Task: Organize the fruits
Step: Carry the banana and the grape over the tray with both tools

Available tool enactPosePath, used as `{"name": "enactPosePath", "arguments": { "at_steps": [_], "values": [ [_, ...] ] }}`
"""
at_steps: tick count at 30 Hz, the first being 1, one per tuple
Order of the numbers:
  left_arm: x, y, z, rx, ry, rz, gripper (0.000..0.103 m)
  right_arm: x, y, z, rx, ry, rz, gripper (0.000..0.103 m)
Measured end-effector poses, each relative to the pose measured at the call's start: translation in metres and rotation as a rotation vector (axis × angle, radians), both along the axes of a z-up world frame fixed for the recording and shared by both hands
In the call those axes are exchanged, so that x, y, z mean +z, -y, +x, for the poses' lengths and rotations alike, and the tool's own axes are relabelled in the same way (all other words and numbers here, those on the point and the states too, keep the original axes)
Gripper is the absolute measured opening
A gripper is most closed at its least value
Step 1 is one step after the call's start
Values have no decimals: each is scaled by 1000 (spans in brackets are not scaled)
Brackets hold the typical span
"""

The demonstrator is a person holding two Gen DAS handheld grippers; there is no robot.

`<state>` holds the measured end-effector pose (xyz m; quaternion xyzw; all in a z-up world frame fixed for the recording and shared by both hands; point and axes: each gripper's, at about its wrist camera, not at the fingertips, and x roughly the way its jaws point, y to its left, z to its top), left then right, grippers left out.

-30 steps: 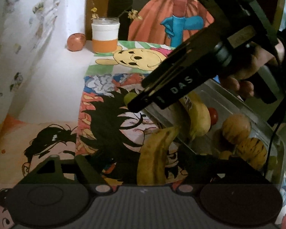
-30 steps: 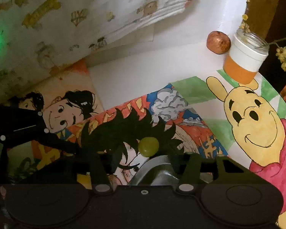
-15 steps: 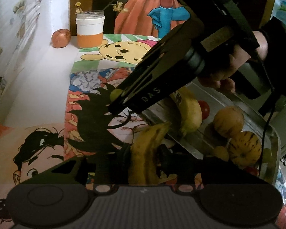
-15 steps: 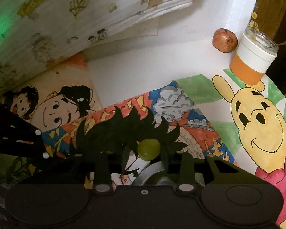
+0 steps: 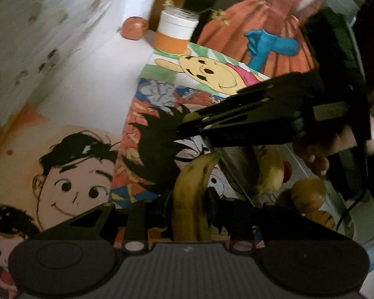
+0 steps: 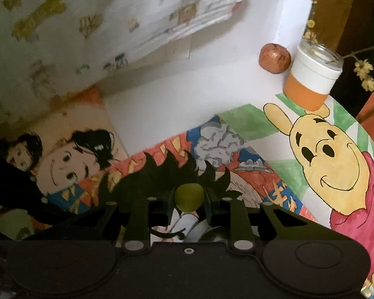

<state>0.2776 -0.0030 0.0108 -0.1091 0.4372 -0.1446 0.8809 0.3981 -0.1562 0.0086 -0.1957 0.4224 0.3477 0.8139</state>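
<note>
Clear rectangular plastic container (image 5: 239, 167) at 4 o'clock in the left wrist view holds a yellow banana (image 5: 271, 172), round tan fruits (image 5: 308, 194) and a small red fruit (image 5: 287, 172).

White-and-orange jar (image 6: 311, 79) and brownish-red apple (image 6: 274, 58) stand at 1 o'clock on the cartoon-painted surface (image 6: 162, 107).

Left tool (image 5: 190, 205), jaws just closed, grips a spotted yellow banana (image 5: 190, 194). Right tool (image 6: 189, 198) likewise has just clamped onto a small green grape (image 6: 189, 196), both beside the container.

A banana (image 5: 192, 194) lies on the surface (image 5: 92, 79) just left of a tray (image 5: 239, 164) holding more fruit. A grape (image 6: 189, 196) sits farther back, beside the tray's far corner. At the back edge, a jar (image 6: 311, 77) stands right of a round fruit (image 6: 274, 58).
</note>
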Motion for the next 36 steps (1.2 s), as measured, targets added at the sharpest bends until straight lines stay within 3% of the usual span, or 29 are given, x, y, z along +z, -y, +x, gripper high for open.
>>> {"name": "enactPosePath", "arguments": {
  "at_steps": [7,20,29,36],
  "values": [
    [4,-8,-7,62,9,-70,32,17,22,-14,-121,8,121,27],
    [36,2,-25,85,81,-62,32,52,78,-64,-228,81,210,27],
    [53,25,-26,62,111,-87,32,60,129,-91,-343,123,234,27],
    [58,44,-15,99,117,-204,32,55,163,-104,-420,146,234,27]
  ]
}}
